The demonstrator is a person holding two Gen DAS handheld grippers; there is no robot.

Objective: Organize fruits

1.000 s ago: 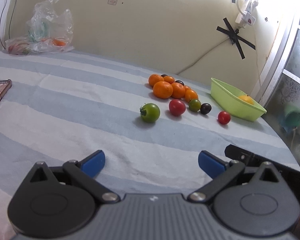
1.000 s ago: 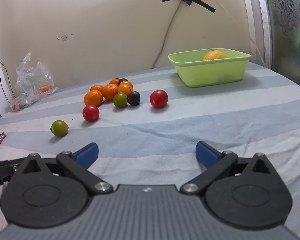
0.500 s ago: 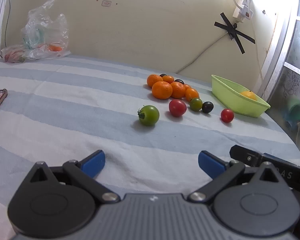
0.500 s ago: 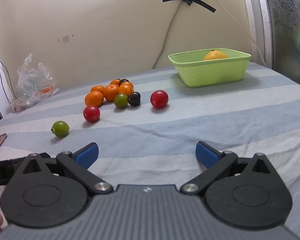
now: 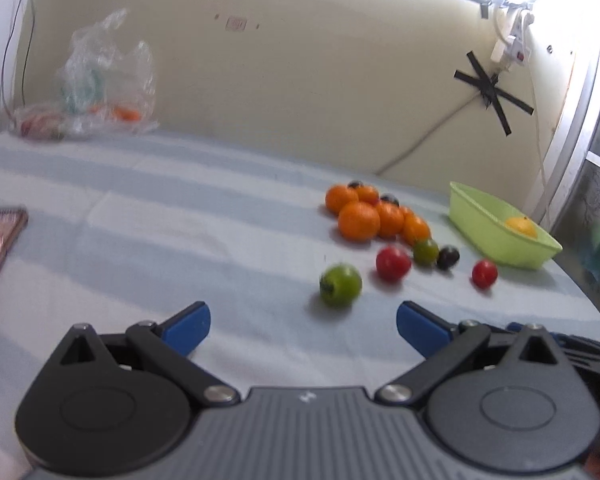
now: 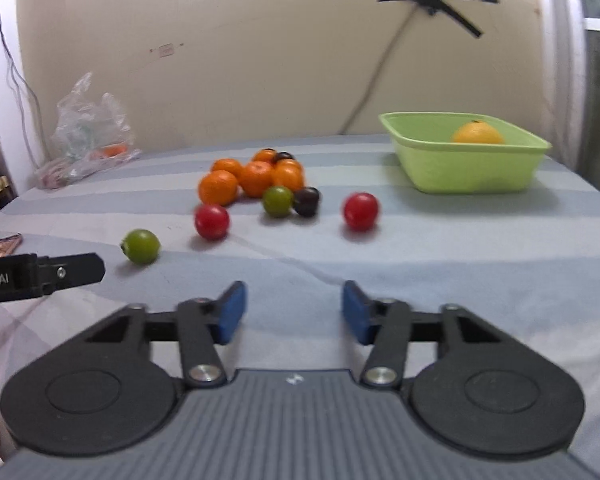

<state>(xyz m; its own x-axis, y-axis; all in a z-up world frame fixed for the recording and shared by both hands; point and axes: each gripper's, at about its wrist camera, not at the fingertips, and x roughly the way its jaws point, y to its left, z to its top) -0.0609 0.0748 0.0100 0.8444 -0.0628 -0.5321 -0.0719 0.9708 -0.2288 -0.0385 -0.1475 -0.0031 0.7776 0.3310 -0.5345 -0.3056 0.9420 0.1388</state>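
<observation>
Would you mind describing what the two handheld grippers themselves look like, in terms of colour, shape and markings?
Both match: the left gripper and right gripper each have a grey ribbed body, two round black discs, black linkage arms with silver pivot screws and blue finger pads. A small white logo sits centrally on each body. Seen from the right wrist view, the left gripper's side carries white lettering ending "bot.AI".

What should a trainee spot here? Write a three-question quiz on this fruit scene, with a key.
1. True or false: the green tub already holds one orange fruit.
2. The nearest fruit to the left gripper is: A green, B red, C orange.
3. Fill in: the right gripper holds nothing, and its jaws are ____.

Key: 1 true; 2 A; 3 open.
</observation>
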